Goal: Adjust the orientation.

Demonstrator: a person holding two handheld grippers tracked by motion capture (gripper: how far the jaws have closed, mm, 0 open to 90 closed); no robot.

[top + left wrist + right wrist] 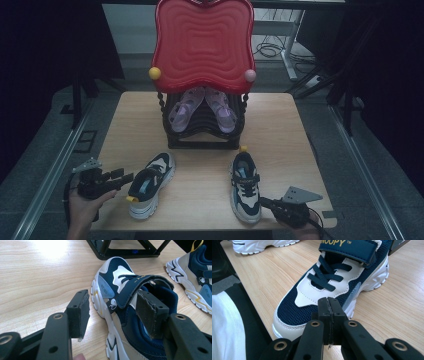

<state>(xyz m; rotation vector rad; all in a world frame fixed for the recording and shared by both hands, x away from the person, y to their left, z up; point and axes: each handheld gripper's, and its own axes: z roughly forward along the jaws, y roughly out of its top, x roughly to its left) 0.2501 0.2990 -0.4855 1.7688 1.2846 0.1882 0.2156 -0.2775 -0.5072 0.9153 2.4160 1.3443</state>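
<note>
We see a pale wooden counter (pixel 130 120) in a dark room, carrying a black rack (pixel 202 127). Front-left of the rack, the left gripper (pixel 113 315), jaws wide, straddles the left sneaker's (pixel 150 184) navy-and-white collar. Front-right, the right gripper (pixel 329 312), jaws closed empty, meets the right sneaker's (pixel 245 192) toe.

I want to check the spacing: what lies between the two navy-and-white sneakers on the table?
Only bare wooden tabletop separates the left sneaker and right sneaker, per the high view.

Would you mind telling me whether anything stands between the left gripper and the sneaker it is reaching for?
Nothing visible does. The left gripper is open and already at the left sneaker, with one pad over the shoe's opening and the other outside its side wall above bare table.
</note>
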